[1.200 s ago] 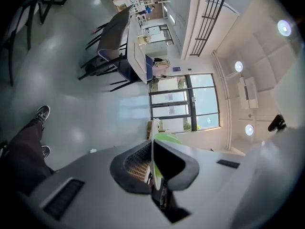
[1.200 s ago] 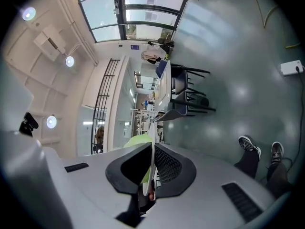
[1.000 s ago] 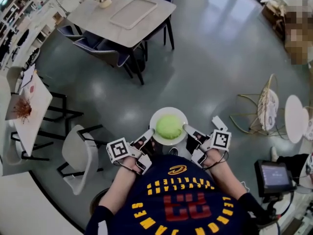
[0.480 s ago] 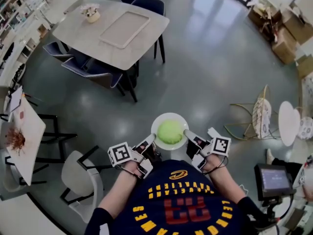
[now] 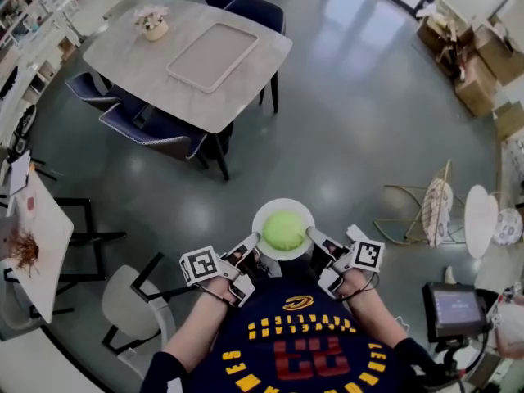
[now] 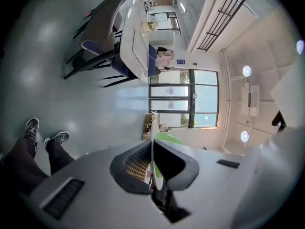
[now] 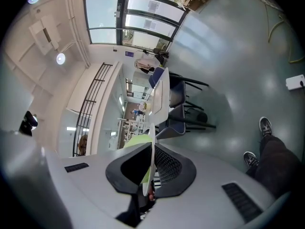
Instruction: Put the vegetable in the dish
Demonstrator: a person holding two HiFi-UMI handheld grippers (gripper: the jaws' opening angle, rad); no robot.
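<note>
A round green vegetable [image 5: 284, 230] lies in a white dish [image 5: 264, 213], carried in the air in front of the person's chest above the grey floor. My left gripper [image 5: 252, 241] is shut on the dish's left rim. My right gripper [image 5: 312, 234] is shut on its right rim. In the left gripper view the dish [image 6: 154, 149] stands edge-on between the jaws, with the vegetable [image 6: 167, 137] showing past it. The right gripper view shows the same dish [image 7: 150, 166] edge-on and the vegetable [image 7: 136, 140] beside it.
A grey dining table [image 5: 139, 64] with a tray [image 5: 213, 56] and a small flower pot [image 5: 152, 24] stands ahead to the left, blue chairs [image 5: 151, 125] around it. A second table [image 5: 41, 236] and white chair [image 5: 131, 305] are at left. Wire chairs [image 5: 434, 207] stand at right.
The view has shifted as the person walks; the dining table now lies closer. The dish with the vegetable stays held between both grippers.
</note>
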